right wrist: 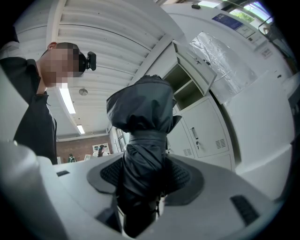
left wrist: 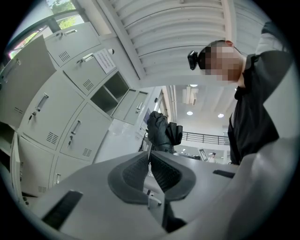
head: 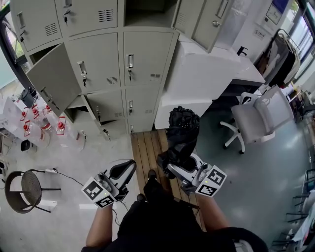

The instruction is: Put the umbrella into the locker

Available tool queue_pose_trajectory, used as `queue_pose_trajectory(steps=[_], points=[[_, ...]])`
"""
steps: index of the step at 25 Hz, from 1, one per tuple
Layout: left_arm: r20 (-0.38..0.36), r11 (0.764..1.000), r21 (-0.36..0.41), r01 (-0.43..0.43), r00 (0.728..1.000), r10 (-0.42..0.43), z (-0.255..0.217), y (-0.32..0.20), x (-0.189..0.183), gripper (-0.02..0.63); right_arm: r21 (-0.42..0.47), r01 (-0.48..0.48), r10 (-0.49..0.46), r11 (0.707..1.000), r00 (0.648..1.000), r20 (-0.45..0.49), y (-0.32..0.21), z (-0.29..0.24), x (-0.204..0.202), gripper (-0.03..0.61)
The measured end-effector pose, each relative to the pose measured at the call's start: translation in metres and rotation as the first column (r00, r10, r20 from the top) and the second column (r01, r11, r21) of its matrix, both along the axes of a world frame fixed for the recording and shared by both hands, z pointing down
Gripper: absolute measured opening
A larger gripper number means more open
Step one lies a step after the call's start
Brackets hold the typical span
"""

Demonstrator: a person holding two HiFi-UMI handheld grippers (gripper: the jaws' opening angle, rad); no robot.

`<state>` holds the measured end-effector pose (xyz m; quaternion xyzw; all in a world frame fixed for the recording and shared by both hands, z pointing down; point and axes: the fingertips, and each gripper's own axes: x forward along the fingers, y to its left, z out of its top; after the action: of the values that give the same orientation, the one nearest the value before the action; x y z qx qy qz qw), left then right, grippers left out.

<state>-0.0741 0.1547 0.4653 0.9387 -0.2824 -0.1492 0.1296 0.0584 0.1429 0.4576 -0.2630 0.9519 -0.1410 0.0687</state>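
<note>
A folded black umbrella (head: 181, 135) stands upright in my right gripper (head: 178, 165), which is shut on its lower part; in the right gripper view the umbrella (right wrist: 143, 136) fills the space between the pads. My left gripper (head: 124, 173) is held low to the left, shut with nothing in it; its pads (left wrist: 136, 176) meet in the left gripper view, where the umbrella (left wrist: 161, 131) shows beyond them. The grey lockers (head: 106, 64) stand ahead. One compartment at the top (head: 147, 12) is open, and a lower left door (head: 55, 78) hangs open.
A white cabinet (head: 197, 81) stands right of the lockers, and a grey office chair (head: 258, 115) beyond it. Several water bottles with red caps (head: 37, 125) sit on the floor at left, near a round black stool (head: 22, 189). A wooden board (head: 152, 152) lies underfoot.
</note>
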Motion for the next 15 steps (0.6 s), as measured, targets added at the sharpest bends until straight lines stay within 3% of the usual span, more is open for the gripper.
queue_pose_trajectory(steps=[15], points=[[0.048,1.0,0.01,0.018,0.999,-0.018,-0.012,-0.107,-0.002,0.028,0.02,0.079,-0.08,0.997,0.995,0.053,-0.124,-0.006,-0.021,0.238]])
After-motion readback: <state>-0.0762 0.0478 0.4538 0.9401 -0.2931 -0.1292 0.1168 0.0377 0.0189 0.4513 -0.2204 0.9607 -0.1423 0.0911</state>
